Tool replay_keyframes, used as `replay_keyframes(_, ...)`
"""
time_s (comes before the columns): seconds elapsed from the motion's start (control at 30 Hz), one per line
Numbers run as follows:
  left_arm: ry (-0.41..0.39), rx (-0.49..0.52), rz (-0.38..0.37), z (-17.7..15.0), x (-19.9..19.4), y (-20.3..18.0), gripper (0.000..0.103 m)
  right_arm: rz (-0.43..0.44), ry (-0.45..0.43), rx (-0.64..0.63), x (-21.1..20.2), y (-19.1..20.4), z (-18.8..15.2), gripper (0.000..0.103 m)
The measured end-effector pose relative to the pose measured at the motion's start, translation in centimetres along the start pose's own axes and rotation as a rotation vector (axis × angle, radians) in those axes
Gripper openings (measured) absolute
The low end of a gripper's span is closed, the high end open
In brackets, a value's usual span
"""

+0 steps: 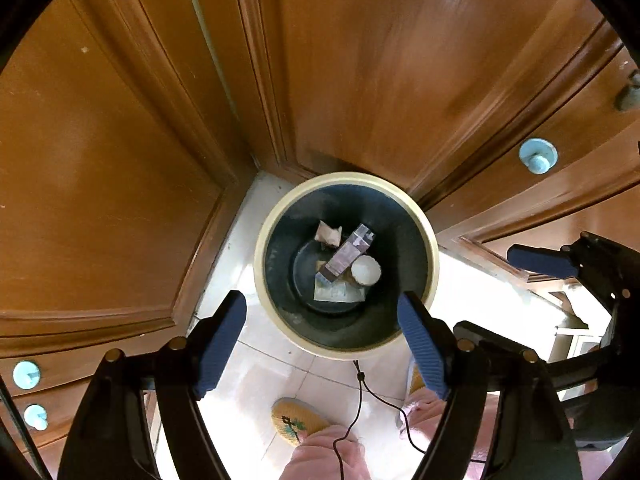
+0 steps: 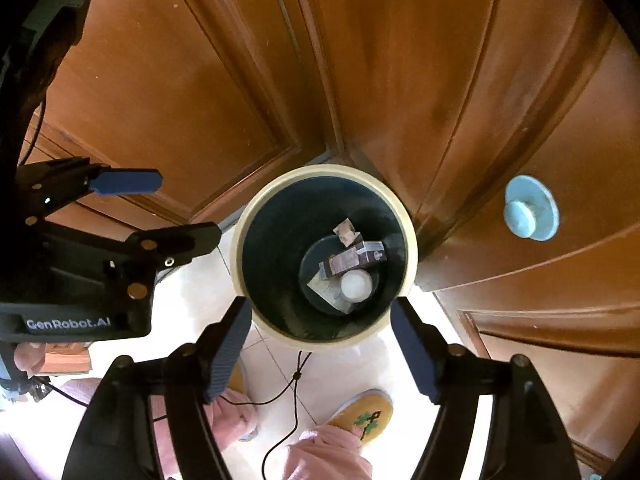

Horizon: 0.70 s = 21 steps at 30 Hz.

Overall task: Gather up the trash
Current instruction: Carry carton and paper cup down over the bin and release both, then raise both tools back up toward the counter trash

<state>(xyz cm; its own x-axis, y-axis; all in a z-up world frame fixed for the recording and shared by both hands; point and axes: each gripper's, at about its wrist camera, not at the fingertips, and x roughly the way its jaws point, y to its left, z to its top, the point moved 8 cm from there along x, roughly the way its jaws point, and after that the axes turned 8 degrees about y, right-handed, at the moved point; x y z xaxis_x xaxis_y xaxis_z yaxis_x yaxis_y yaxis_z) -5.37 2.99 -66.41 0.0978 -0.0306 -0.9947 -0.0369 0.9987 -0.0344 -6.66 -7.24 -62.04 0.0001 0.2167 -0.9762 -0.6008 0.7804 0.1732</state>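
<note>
I held both my left gripper and right gripper wide and empty above the trash bin, litter inside.

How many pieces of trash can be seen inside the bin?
4. A crumpled wrapper lies at the far side, a carton slants across the middle, a round cup sits beside it, and a flat paper lies underneath. More may be hidden below them.

Print on the carton in the bin is too small to be read. Flat paper is half covered by carton and cup. Slipper at 6 o'clock is partly hidden by a pink trouser leg.
</note>
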Motion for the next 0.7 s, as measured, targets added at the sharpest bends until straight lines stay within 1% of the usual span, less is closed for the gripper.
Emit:
replay_keyframes(0.1,-0.001,-0.001,-0.006,0.1,-1.5,0.0,0.077,-0.002,-0.004,0.028,-1.3,-0.4,-0.4,0.073)
replay_keyframes(0.27,-0.011,0.017,-0.010,0.1,-6.5,-0.5,0.077,-0.009,-0.026,0.062,-5.8,-0.2,-0.6,0.073)
replay_keyframes(0.37,-0.023,0.029,-0.013,0.2,-9.8,-1.0,0.077,-0.042,-0.082,0.066,-9.2,0.2,-0.4,0.072)
replay_keyframes(0.43,-0.036,0.038,-0.016,0.3,-12.2,-1.2,0.077,-0.042,-0.126,0.074,-11.8,0.6,-0.3,0.072)
replay_keyframes(0.6,-0.078,0.060,-0.009,0.8,-18.9,-1.7,0.077,-0.060,-0.198,0.096,-18.2,1.7,-0.2,0.072)
replay_keyframes(0.7,-0.106,0.073,-0.002,1.1,-22.5,-2.0,0.077,-0.091,-0.255,0.102,-21.9,2.2,-0.1,0.072)
